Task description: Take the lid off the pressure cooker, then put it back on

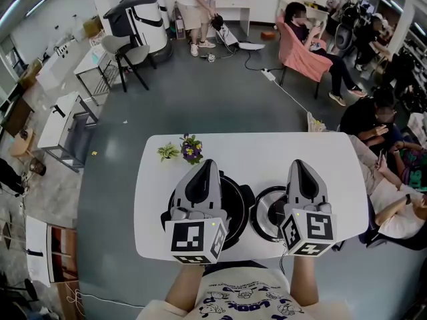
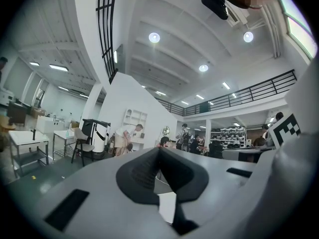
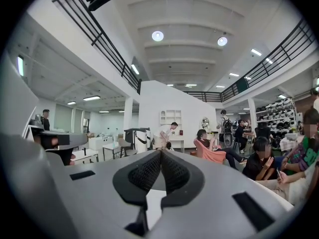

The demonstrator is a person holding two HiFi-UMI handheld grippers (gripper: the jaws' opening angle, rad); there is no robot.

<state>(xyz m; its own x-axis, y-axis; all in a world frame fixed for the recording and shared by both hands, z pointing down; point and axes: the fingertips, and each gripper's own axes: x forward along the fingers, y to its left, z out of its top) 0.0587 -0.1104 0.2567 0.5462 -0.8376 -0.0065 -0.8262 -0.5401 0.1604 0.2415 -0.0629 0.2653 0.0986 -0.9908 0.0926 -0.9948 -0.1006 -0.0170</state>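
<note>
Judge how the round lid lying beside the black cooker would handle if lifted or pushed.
Probably stiff and heavy for its size: the lid shows a shiny metal face inside a dark rim. It lies flat on the white table right of the cooker, so rolling or tipping looks unlikely; pushed, it may slide. The smooth rim could be slippery.

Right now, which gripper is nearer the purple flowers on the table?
Left. The left gripper points just short of the purple flowers; the right gripper is farther off to their right.
</note>
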